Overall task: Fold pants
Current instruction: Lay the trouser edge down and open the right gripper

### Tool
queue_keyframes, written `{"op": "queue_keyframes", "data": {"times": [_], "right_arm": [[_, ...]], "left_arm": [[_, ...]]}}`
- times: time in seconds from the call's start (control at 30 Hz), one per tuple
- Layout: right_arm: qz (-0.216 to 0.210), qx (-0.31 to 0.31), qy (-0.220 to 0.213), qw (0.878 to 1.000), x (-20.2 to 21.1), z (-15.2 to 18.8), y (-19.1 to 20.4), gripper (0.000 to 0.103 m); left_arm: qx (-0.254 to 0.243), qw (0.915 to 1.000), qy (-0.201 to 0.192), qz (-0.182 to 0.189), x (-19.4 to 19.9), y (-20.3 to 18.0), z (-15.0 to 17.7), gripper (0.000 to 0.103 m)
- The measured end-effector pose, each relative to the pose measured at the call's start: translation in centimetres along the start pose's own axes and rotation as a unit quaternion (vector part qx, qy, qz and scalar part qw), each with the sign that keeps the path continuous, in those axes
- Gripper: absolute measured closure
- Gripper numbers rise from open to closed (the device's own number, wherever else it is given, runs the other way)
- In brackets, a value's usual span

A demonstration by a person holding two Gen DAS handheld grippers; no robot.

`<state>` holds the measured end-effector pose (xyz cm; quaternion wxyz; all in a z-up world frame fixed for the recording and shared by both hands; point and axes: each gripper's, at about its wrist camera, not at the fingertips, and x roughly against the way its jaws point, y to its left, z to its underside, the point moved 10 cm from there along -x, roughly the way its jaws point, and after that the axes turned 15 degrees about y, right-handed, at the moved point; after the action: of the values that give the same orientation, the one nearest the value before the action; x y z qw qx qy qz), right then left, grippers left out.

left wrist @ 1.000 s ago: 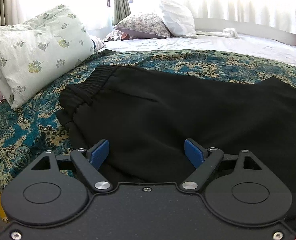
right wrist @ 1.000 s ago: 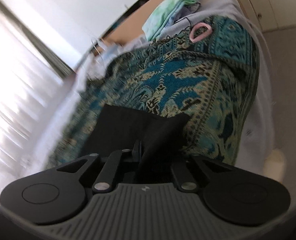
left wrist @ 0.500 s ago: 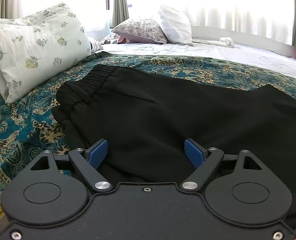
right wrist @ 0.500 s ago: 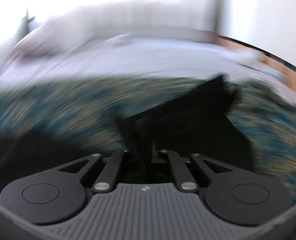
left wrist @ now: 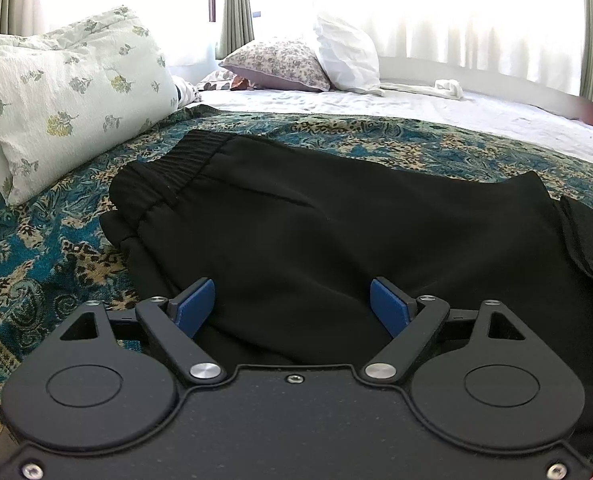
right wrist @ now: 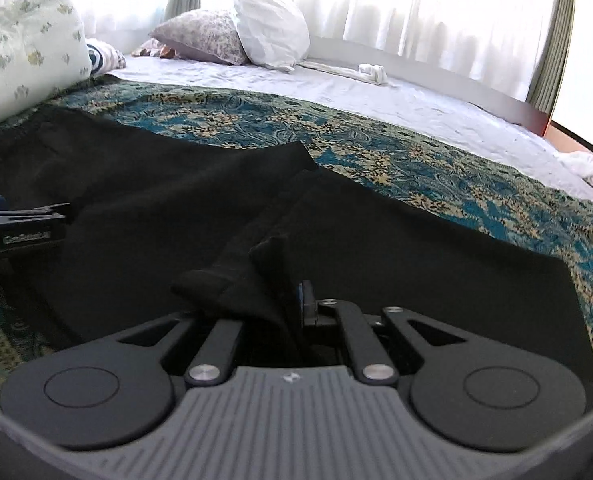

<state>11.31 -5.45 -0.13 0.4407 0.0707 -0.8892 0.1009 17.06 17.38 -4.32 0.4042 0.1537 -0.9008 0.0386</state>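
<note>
Black pants [left wrist: 316,232] lie across a teal patterned bedspread [left wrist: 36,264], with the elastic waistband [left wrist: 184,160] at the left. My left gripper [left wrist: 292,304] hangs open over the near edge of the pants, its blue pads [left wrist: 194,304] wide apart with fabric below them. In the right wrist view my right gripper [right wrist: 292,300] is shut on the hem of a pant leg [right wrist: 248,276], which is doubled over the rest of the pants [right wrist: 376,248]. The left gripper [right wrist: 16,224] shows at that view's left edge.
A floral bolster pillow [left wrist: 64,92] rests at the left beside the waistband. Two more pillows [left wrist: 308,56] sit at the head of the bed on a white sheet [left wrist: 456,112]. Curtained windows stand behind. A white cloth [right wrist: 592,168] lies at the right.
My right gripper has swung a long way across the bed with the pant-leg hem, rolling upright, and now faces the pillows. The folded leg edge has appeared at the right of the left wrist view.
</note>
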Motion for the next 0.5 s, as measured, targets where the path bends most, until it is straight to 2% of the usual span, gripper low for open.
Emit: {"op": "queue_keyframes", "data": {"times": [0.07, 0.13, 0.23, 0.27, 0.37, 0.5], "right_arm": [[-0.001, 0.007, -0.002, 1.000, 0.0, 0.5, 0.6, 0.092], [-0.001, 0.011, -0.009, 1.000, 0.1, 0.8, 1.1, 0.081], [-0.024, 0.002, -0.021, 0.999, 0.4, 0.8, 2.2, 0.072], [-0.036, -0.001, -0.024, 0.999, 0.6, 0.8, 2.6, 0.054], [-0.100, -0.006, -0.034, 0.994, 1.5, 1.3, 3.6, 0.037], [-0.130, 0.002, -0.051, 0.990, 3.3, 2.6, 3.7, 0.032]], "left_arm": [[-0.001, 1.0000, 0.000, -0.001, 0.0, 0.0, 0.0, 0.018], [-0.001, 1.0000, 0.001, -0.002, 0.0, 0.0, 0.0, 0.018], [-0.002, 1.0000, 0.001, -0.002, 0.0, 0.0, 0.0, 0.018], [-0.001, 1.0000, 0.001, -0.002, 0.0, 0.0, 0.0, 0.018], [0.001, 1.0000, 0.002, 0.002, 0.0, 0.0, 0.0, 0.017], [0.009, 0.9997, 0.010, 0.022, 0.4, 0.2, -0.1, 0.016]]}}
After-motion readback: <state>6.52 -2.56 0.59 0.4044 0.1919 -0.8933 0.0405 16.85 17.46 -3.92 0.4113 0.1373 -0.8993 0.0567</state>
